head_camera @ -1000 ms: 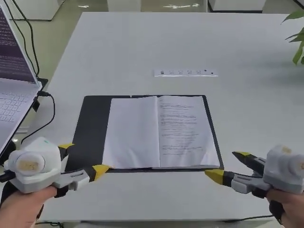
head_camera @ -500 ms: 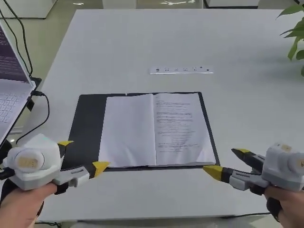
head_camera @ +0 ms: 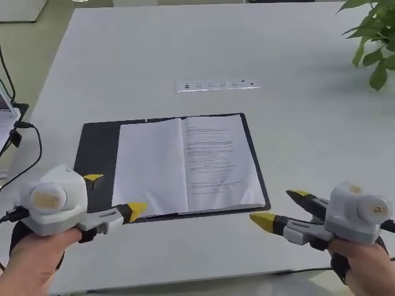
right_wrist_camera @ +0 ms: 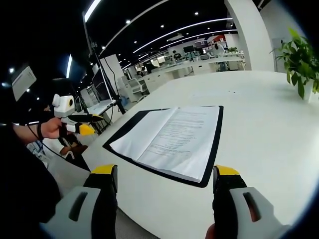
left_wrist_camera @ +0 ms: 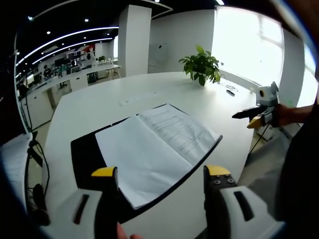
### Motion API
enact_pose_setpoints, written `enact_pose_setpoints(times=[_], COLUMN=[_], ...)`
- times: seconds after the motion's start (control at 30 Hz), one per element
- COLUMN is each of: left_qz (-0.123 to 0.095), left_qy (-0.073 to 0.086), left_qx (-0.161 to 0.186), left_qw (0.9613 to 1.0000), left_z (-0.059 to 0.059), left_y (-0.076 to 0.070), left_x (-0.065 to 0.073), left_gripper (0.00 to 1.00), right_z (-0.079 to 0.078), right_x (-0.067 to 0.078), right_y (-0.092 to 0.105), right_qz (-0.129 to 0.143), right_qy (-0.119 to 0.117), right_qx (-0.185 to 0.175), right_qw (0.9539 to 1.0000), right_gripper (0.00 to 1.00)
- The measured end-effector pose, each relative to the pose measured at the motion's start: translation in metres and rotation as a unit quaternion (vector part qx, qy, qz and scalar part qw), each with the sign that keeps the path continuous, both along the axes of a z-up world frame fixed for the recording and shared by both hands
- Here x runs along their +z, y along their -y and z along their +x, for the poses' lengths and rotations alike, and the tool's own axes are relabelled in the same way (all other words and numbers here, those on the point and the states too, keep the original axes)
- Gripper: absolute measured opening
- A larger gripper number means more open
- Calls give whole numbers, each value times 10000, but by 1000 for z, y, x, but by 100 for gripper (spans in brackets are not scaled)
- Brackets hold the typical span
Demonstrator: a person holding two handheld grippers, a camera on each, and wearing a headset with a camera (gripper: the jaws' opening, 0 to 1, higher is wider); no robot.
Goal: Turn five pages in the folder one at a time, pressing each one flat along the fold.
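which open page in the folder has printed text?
The right-hand page, nearer the right gripper, carries lines of text; the left-hand page is blank white.

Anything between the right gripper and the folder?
No, just bare table. In the head view the right gripper is off the near right corner of the folder, jaws open. The right gripper view agrees.

One folder, one power strip, one plant, two claws.
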State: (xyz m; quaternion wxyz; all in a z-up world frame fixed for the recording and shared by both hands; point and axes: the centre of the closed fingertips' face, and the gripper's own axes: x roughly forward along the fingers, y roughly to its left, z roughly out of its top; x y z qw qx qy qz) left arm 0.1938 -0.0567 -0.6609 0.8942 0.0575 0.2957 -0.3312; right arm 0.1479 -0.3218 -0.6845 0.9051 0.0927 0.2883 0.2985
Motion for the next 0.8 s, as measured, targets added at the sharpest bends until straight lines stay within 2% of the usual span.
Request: enact_pose_setpoints(times=[0.1, 0.2, 0.43, 0.67, 0.8], left_qz=[8, 15, 32, 8, 26], left_qy=[-11, -30, -63, -102, -52], left_qx=[-161, -402, -681, -929, -1094], left_qw=[9999, 9992, 9977, 9956, 9940], left_z=[3, 0, 1, 13, 19], left_y=[14, 35, 63, 88, 110], left_x=[0, 1, -1, -5, -3], left_gripper=[69, 69, 68, 68, 68], right_z=[0, -1, -5, -5, -2], right_x=[3, 1, -2, -1, 2], right_y=[2, 4, 6, 9, 11], right_qz=[51, 54, 100, 112, 137], right_qy=[27, 16, -39, -42, -19], right_qx=[-73, -102, -169, -181, -204], right_qw=[10000, 9999, 9998, 9998, 9997], right_gripper=[78, 77, 77, 77, 77])
